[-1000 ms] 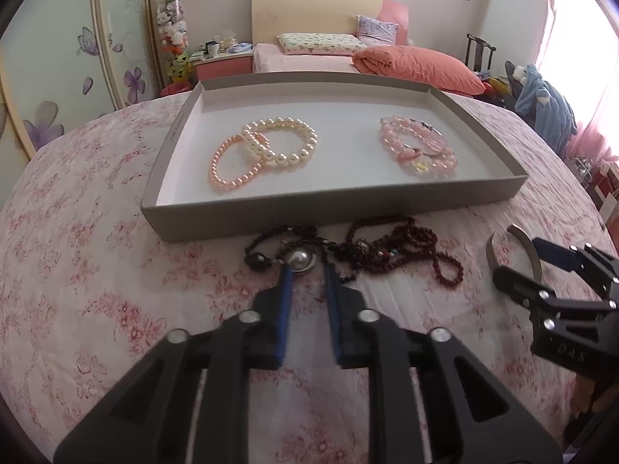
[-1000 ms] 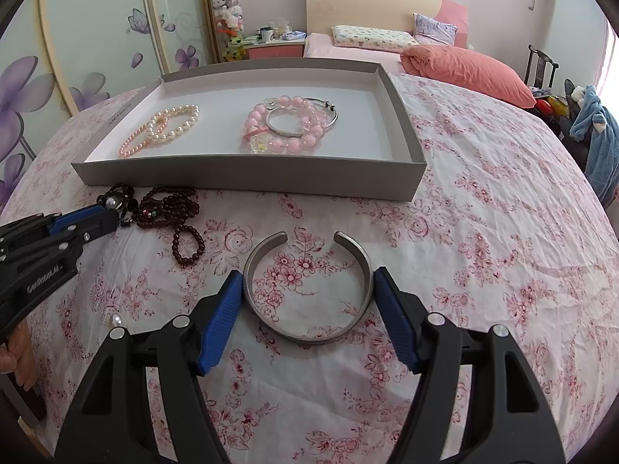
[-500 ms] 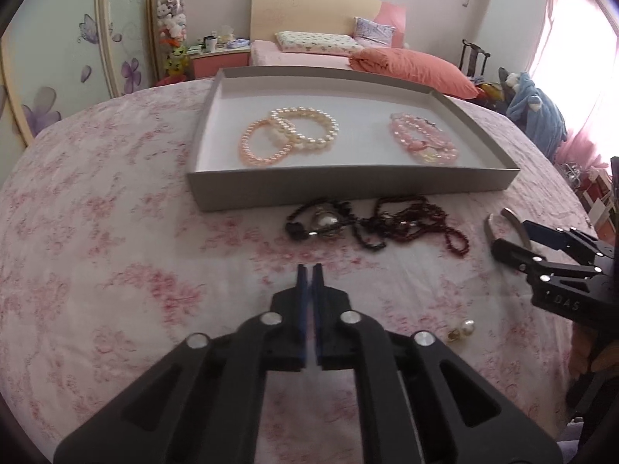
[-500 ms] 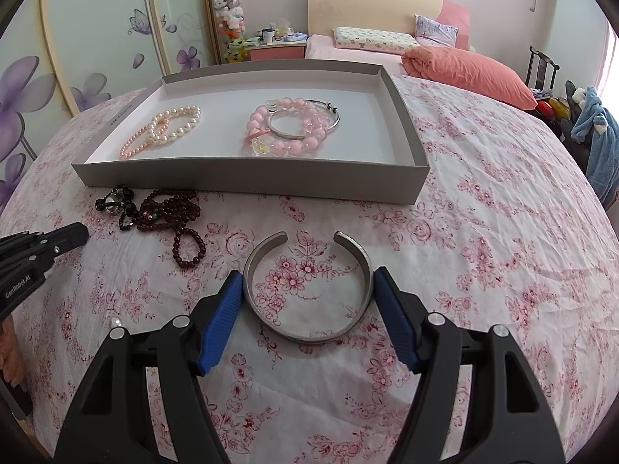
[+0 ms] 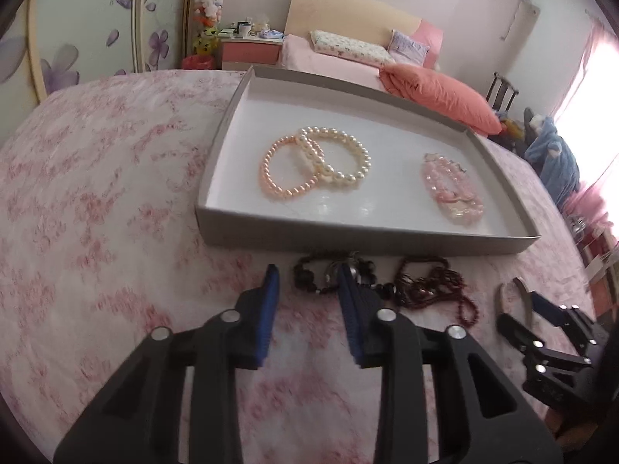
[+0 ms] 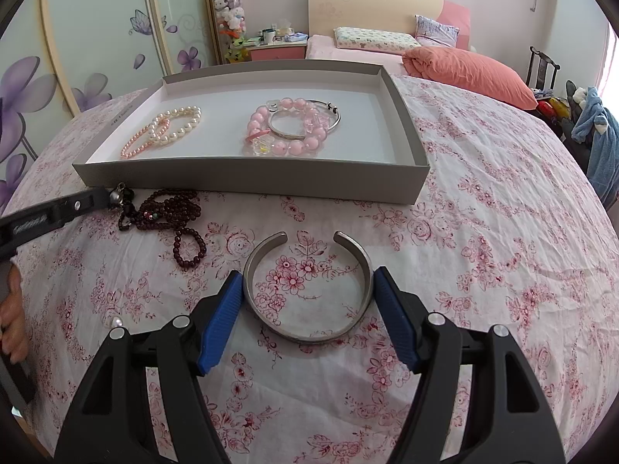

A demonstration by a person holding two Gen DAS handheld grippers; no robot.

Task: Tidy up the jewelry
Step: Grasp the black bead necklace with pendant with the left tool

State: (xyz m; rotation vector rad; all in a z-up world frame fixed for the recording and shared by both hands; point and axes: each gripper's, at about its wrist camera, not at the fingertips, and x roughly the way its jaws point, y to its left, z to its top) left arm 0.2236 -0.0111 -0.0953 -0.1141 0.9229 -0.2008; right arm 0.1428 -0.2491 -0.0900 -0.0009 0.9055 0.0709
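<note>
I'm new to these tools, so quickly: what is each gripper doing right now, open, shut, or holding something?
Left gripper: open, holding nothing, fingertips at the dark beaded necklace.
Right gripper: open, straddling the silver metal cuff bracelet, not clamped on it.

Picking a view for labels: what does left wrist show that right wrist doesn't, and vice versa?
Left wrist only: the open left gripper head-on, its fingers by the black beads.
Right wrist only: the whole cuff between the open right gripper fingers, a thin bangle in the tray, and a loose pearl.
Both: tray, pearl bracelets, pink beads, dark red beads.
</note>
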